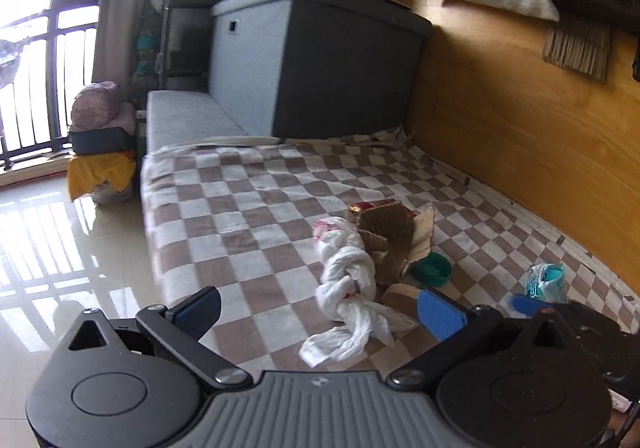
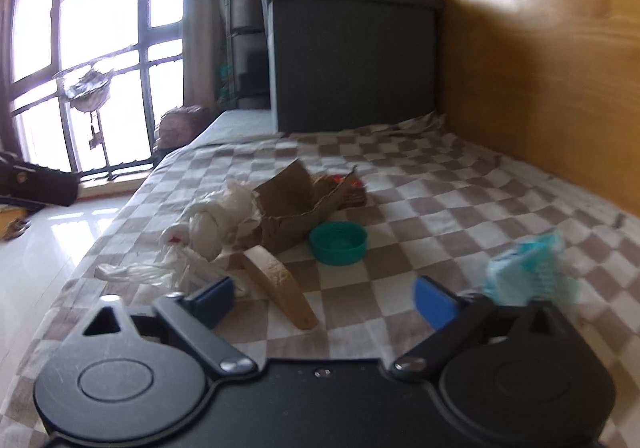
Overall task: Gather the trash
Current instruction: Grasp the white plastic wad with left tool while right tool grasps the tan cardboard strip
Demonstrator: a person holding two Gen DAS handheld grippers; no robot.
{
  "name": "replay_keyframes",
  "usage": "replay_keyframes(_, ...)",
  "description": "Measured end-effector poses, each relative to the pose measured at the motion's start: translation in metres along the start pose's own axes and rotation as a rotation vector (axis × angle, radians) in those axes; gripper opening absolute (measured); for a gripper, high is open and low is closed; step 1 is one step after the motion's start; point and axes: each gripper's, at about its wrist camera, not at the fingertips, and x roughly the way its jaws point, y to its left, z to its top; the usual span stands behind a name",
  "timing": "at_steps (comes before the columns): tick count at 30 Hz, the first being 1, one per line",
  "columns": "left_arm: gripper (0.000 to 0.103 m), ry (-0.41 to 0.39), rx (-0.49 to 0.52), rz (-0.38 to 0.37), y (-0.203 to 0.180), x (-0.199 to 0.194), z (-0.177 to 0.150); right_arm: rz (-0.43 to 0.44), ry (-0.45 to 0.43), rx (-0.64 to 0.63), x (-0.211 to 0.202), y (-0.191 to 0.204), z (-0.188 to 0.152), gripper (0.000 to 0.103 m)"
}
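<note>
Low bed (image 1: 224,207) under a brown-and-white checked sheet (image 2: 440,183), set against a wooden wall. Near the middle, a close cluster: twisted white plastic bag (image 1: 348,288), torn cardboard (image 1: 390,240) touching it, a red packet (image 1: 370,206) behind the cardboard, green lid (image 2: 338,242) just beside, tan wedge (image 2: 278,290) in front. Well apart toward the wall side, a teal-and-white wrapper (image 1: 546,280).

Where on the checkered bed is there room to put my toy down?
Bare blanket lies between the trash and the grey box. It's crowded nearer the grippers: white plastic bag, torn cardboard, green lid.
</note>
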Motion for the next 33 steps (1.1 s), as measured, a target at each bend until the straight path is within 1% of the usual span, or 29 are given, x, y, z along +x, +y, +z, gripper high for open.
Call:
replay_keyframes(1, 0.103, 0.0, 0.001, -0.011, -0.001, 0.004, 0.001, 0.021, 0.018, -0.002, 0.006, 0.0, 0.001, 0.083)
replay_keyframes(2, 0.103, 0.001, 0.006, -0.018, -0.002, 0.009, 0.001, 0.036, 0.032, -0.008, 0.011, 0.0, 0.002, 0.079)
replay_keyframes(3, 0.103, -0.001, 0.012, -0.022, -0.003, 0.013, 0.001, 0.047, 0.043, -0.017, 0.015, 0.001, 0.003, 0.072)
replay_keyframes(4, 0.103, -0.006, 0.014, -0.026, -0.005, 0.017, 0.002, 0.057, 0.053, -0.024, 0.018, 0.002, 0.004, 0.069)
replay_keyframes(6, 0.103, -0.009, -0.003, -0.042, -0.005, 0.027, 0.003, 0.076, 0.076, -0.031, 0.025, 0.002, 0.004, 0.058)
replay_keyframes(7, 0.103, -0.005, -0.021, -0.048, -0.004, 0.031, 0.004, 0.089, 0.091, -0.03, 0.028, 0.002, 0.004, 0.055)
replay_keyframes(9, 0.103, 0.012, -0.056, -0.066, 0.0, 0.042, 0.008, 0.106, 0.113, -0.024, 0.032, 0.002, 0.003, 0.036)
replay_keyframes(10, 0.103, 0.018, -0.069, -0.066, 0.001, 0.047, 0.009, 0.105, 0.115, -0.023, 0.031, 0.001, 0.003, 0.031)
replay_keyframes(11, 0.103, 0.023, -0.077, -0.063, 0.002, 0.052, 0.01, 0.103, 0.112, -0.024, 0.031, 0.002, 0.003, 0.021)
replay_keyframes(13, 0.103, 0.035, -0.089, -0.068, 0.003, 0.061, 0.013, 0.095, 0.108, -0.035, 0.026, 0.003, 0.002, 0.018)
replay_keyframes(15, 0.103, 0.058, -0.098, -0.058, 0.004, 0.07, 0.015, 0.092, 0.124, -0.05, 0.022, 0.005, -0.001, 0.005)
replay_keyframes(16, 0.103, 0.069, -0.105, -0.056, 0.004, 0.075, 0.015, 0.091, 0.135, -0.047, 0.019, 0.005, -0.003, 0.004)
replay_keyframes(18, 0.102, 0.08, -0.121, -0.062, 0.005, 0.084, 0.016, 0.076, 0.158, -0.035, 0.014, 0.004, -0.007, 0.002)
replay_keyframes(19, 0.1, 0.087, -0.127, -0.063, 0.005, 0.088, 0.016, 0.074, 0.156, -0.026, 0.009, 0.003, -0.009, 0.002)
replay_keyframes(21, 0.091, 0.099, -0.13, -0.072, 0.005, 0.097, 0.017, 0.07, 0.158, -0.002, 0.001, 0.0, -0.012, 0.001)
replay_keyframes(23, 0.078, 0.111, -0.131, -0.075, 0.005, 0.105, 0.017, 0.072, 0.157, 0.008, -0.006, -0.001, -0.014, 0.001)
replay_keyframes(26, 0.07, 0.125, -0.134, -0.082, 0.003, 0.116, 0.017, 0.067, 0.15, -0.004, -0.01, -0.002, -0.013, 0.002)
replay_keyframes(27, 0.068, 0.13, -0.133, -0.087, 0.002, 0.119, 0.017, 0.064, 0.147, -0.005, -0.01, -0.003, -0.012, 0.004)
replay_keyframes(28, 0.063, 0.138, -0.129, -0.091, 0.001, 0.122, 0.016, 0.058, 0.143, -0.005, -0.008, -0.004, -0.01, 0.005)
replay_keyframes(30, 0.058, 0.157, -0.117, -0.096, -0.001, 0.128, 0.015, 0.062, 0.138, -0.011, -0.003, -0.005, -0.004, 0.019)
replay_keyframes(31, 0.053, 0.167, -0.113, -0.095, -0.001, 0.131, 0.014, 0.068, 0.134, -0.022, -0.001, -0.004, -0.001, 0.022)
replay_keyframes(33, 0.051, 0.168, -0.098, -0.101, 0.0, 0.133, 0.012, 0.088, 0.129, -0.057, 0.005, -0.002, 0.006, 0.025)
